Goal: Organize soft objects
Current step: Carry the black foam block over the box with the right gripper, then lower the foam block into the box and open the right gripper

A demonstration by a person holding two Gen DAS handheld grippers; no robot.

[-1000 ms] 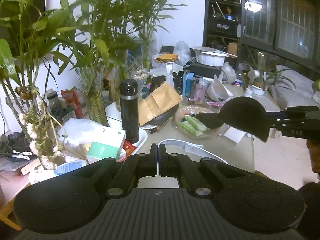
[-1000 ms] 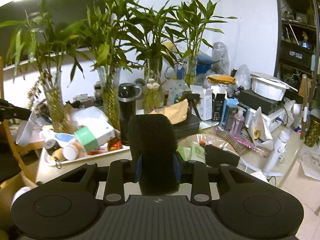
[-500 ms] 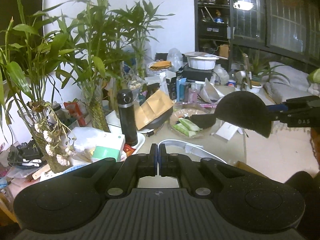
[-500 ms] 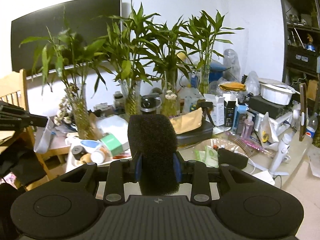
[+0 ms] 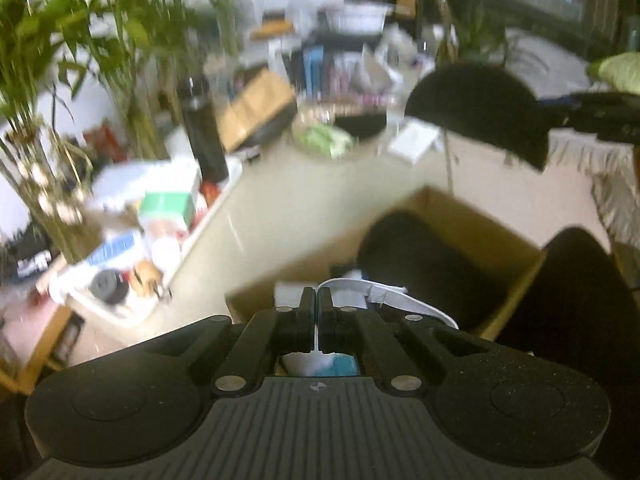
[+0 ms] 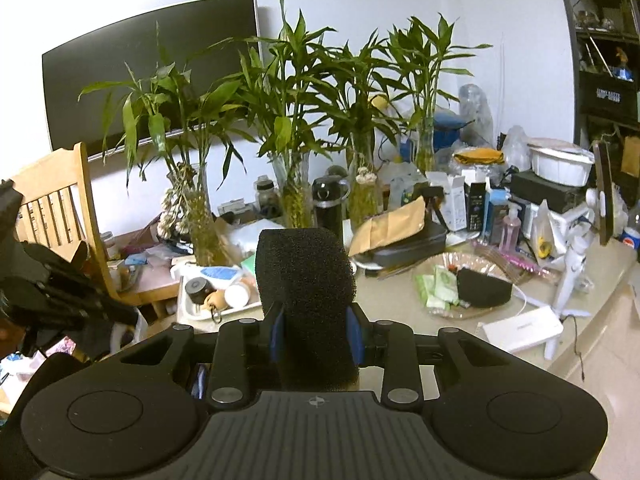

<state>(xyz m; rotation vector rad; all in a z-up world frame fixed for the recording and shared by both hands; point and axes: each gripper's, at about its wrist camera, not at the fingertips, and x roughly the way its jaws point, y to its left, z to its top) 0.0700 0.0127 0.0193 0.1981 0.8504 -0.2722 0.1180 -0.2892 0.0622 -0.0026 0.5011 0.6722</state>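
My right gripper [image 6: 316, 336] is shut on a black foam sponge [image 6: 306, 280] and holds it up in the air. The same sponge [image 5: 476, 108] shows in the left wrist view at the upper right, above an open cardboard box [image 5: 448, 216] on the floor. The box holds a dark soft object [image 5: 416, 256] and a white cable. My left gripper [image 5: 318, 320] is shut and empty, over the box's near edge. Another black sponge [image 6: 482, 288] lies on a glass plate [image 6: 448, 264] on the table.
The table [image 6: 400, 292] is crowded with bamboo vases [image 6: 294, 196], a black flask [image 6: 330, 208], a white tray [image 6: 208, 312] of small items, boxes and bottles. A wooden chair [image 6: 52, 204] stands at the left. A white power bank [image 6: 520, 328] lies near the table's edge.
Both grippers have pulled back from the table. The left wrist view has tilted down, so the cardboard box now shows below. The right gripper still holds the sponge.
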